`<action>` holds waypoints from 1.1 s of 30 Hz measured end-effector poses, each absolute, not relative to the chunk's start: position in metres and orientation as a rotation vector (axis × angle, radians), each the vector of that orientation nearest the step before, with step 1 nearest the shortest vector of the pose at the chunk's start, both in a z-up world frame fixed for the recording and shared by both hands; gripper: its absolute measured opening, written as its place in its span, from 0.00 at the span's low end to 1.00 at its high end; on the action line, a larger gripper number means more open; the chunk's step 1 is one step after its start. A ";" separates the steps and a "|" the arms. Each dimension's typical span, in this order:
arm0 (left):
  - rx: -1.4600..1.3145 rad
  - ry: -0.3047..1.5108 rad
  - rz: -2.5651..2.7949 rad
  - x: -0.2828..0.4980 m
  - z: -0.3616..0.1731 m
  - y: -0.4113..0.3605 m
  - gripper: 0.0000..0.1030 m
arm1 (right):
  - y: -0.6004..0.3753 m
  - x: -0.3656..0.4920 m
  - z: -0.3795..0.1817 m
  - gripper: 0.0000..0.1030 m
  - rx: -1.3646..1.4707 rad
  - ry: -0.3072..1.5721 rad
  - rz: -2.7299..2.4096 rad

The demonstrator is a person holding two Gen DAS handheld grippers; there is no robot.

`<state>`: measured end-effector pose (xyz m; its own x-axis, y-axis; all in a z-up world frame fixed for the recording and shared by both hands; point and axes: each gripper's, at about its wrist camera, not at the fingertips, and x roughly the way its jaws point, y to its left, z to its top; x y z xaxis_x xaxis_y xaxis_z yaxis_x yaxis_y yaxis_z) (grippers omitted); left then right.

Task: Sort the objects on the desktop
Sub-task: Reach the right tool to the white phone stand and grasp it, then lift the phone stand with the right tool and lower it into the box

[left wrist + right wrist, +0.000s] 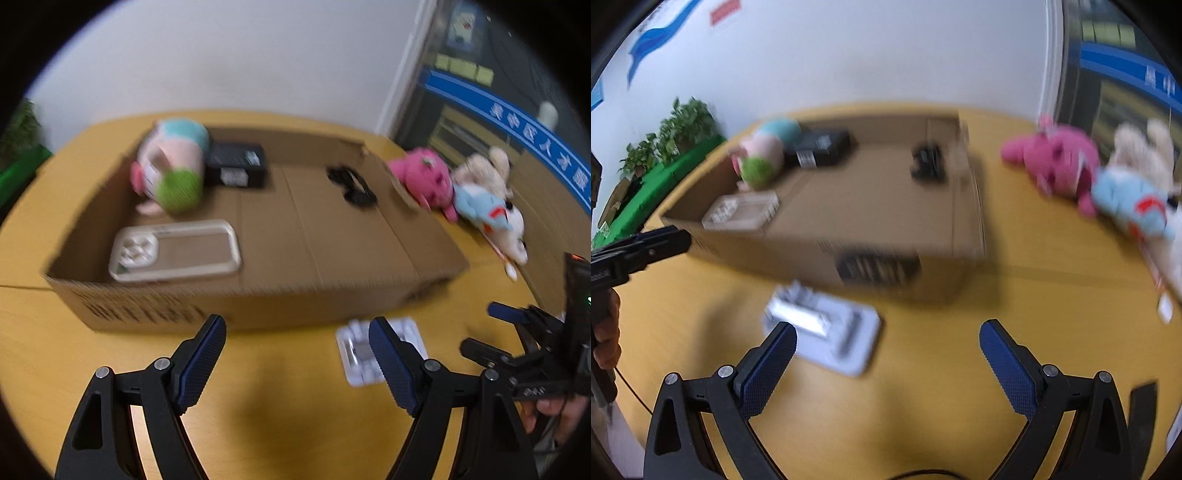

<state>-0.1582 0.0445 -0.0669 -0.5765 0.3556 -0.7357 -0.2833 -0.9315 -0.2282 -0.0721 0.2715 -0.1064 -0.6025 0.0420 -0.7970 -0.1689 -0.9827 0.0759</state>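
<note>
Nearest each camera are spread blue-padded tongs: the left gripper (297, 360) and the right gripper (888, 363) both gape with nothing between their pads, angled down at the yellow table (44, 347). Just ahead of them, outside the cardboard box (258, 299), lies a clear plastic packet (827, 332), probably the next thing to sort. The box already holds a pastel plush (171, 164), a black carton (236, 166), a clear phone case (177, 251) and a small black item (351, 182). Three plush toys (1060, 162) wait beside it, unsorted
</note>
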 end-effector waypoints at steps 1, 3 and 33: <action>-1.223 -0.121 2.467 -0.159 -0.077 0.050 0.76 | 0.274 -0.071 -0.116 0.94 -1.374 0.227 2.685; -1.255 -0.137 2.410 -0.160 -0.090 0.058 0.76 | 0.277 -0.072 -0.132 0.91 -1.433 0.233 2.656; -1.332 -0.032 2.299 -0.149 -0.135 0.081 0.27 | 0.238 -0.098 -0.162 0.39 -1.489 0.458 2.846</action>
